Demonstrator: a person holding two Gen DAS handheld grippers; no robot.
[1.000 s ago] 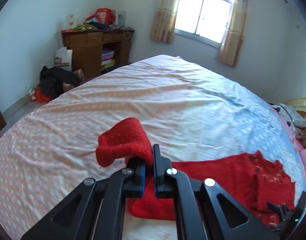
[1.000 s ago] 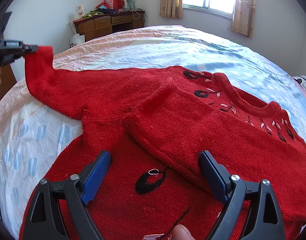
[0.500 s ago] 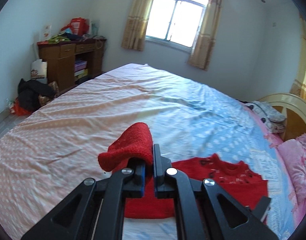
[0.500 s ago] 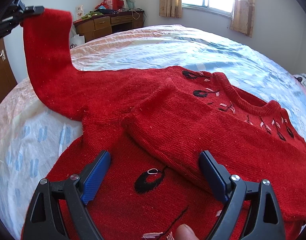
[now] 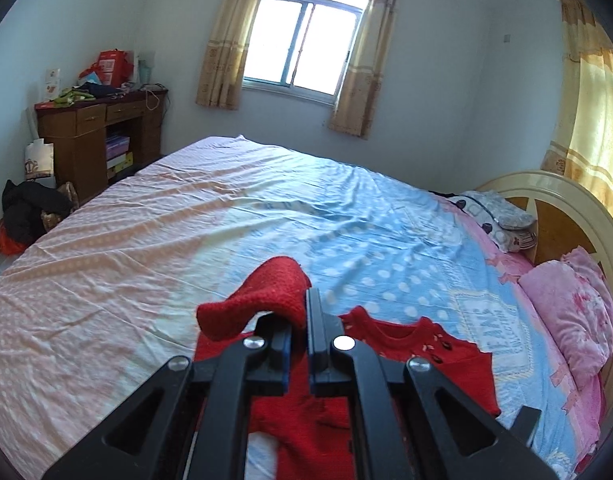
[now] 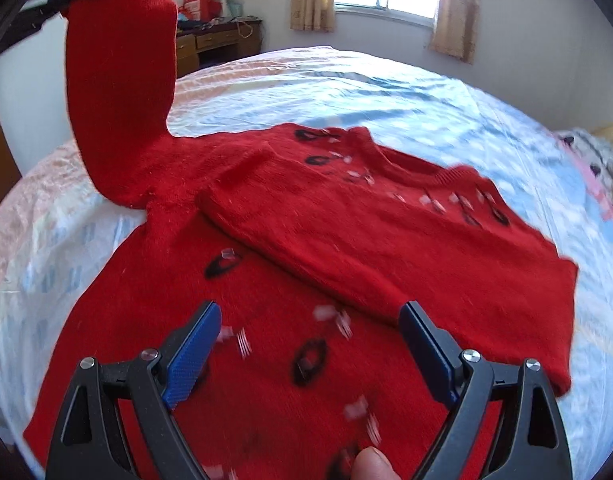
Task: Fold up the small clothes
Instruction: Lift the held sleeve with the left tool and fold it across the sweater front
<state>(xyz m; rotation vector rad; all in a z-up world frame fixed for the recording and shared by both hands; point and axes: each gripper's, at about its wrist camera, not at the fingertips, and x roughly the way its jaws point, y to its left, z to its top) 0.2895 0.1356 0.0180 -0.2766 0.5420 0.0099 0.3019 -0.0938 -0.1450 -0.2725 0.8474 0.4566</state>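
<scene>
There's lettering on the blue and pink polka-dot bed sheet [image 5: 386,240]: a framed panel near the pink edge carries large pale capitals, skewed by the lens, and they look like "FANS" over a smaller line that may say "COLLECTION", though neither is certain. Over on the brown wooden desk [image 5: 90,128], the red gift bag [image 5: 112,66] shows a pale printed panel, too small to read. The white paper bag [image 5: 38,160] beside the desk bears a dark printed emblem, also unreadable. From the right wrist view, nothing legible anywhere.

The sweater's [image 6: 346,260] hem runs off frame; its pattern is blurred.
</scene>
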